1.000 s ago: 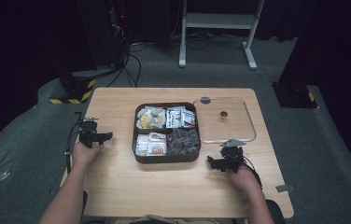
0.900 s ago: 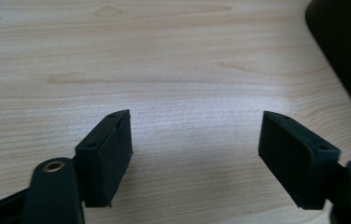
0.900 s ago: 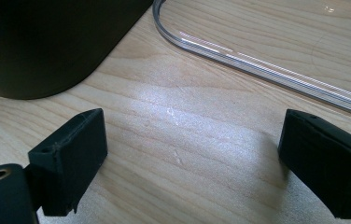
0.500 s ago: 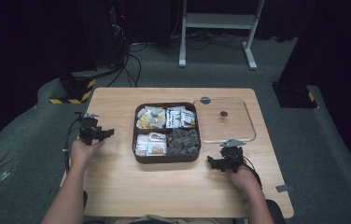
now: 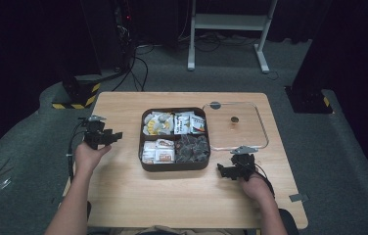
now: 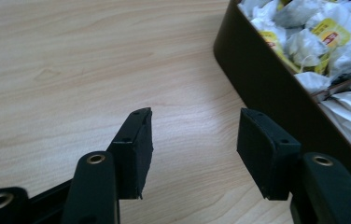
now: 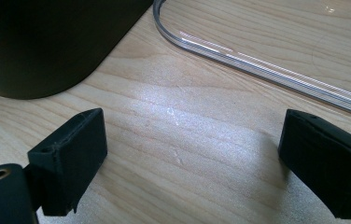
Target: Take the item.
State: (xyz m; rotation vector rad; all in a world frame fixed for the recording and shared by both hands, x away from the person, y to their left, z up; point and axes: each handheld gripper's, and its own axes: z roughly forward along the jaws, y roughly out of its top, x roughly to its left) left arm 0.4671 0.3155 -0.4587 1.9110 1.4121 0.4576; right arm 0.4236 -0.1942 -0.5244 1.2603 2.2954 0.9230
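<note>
Your counter [image 5: 123, 196] carries a dark four-compartment tray [image 5: 174, 166], sitting between your two grippers. Ahead and right of your left gripper [image 6: 193, 135], whose jaws stand apart and empty, the tray's nearest compartment holds white tea bags [image 6: 304, 37] with yellow labels; the print is too small to read. Just beyond your right gripper [image 7: 192, 158], jaws wide apart, lies a clear lid [image 7: 267, 70], touching nothing you hold.

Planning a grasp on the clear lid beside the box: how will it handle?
The clear lid looks thin and rigid, so probably light and stiff. Its glossy rim may slip between jaws. It lies flat on the table, leaving little edge to grip.
</note>
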